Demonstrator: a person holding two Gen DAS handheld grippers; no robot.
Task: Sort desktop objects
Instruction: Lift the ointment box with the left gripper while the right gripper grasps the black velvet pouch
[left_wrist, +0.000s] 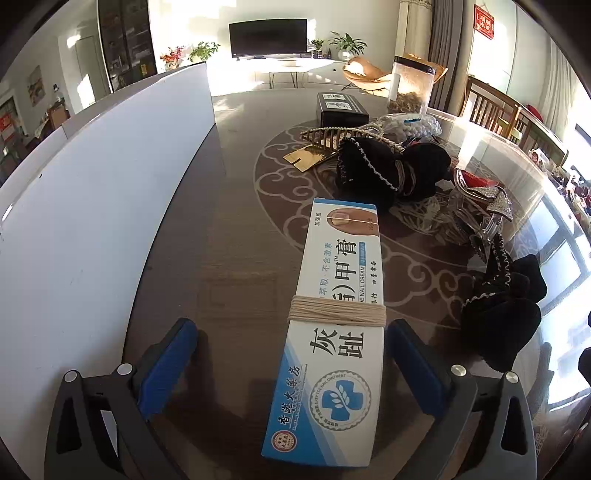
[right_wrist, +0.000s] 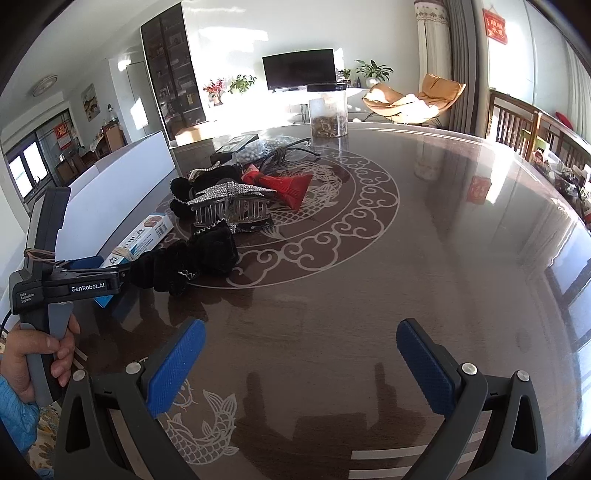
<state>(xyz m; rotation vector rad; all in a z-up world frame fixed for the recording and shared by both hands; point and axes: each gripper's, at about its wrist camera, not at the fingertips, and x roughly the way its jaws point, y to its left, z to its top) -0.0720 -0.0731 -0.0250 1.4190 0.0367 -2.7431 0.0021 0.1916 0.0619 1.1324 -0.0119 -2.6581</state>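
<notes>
A: What is printed on the white-and-blue box (left_wrist: 332, 332), centre frame?
B: "NAIL CREAM", large Chinese characters, and a round seal reading "NAIL OINTMENT".
A: And lower left, on the left gripper (right_wrist: 110, 275)?
B: "GenRobot.AI", "Data Acquisition System".

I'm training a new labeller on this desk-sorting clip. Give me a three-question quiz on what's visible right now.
1. True or false: the left gripper grips the ointment box.
2. What is wound around the box? A) string B) tape C) wire
3. What lies between the right gripper's fingers?

Key: 1. False; its fingers stand open, box lying between them. 2. A. 3. Only bare table.
</notes>
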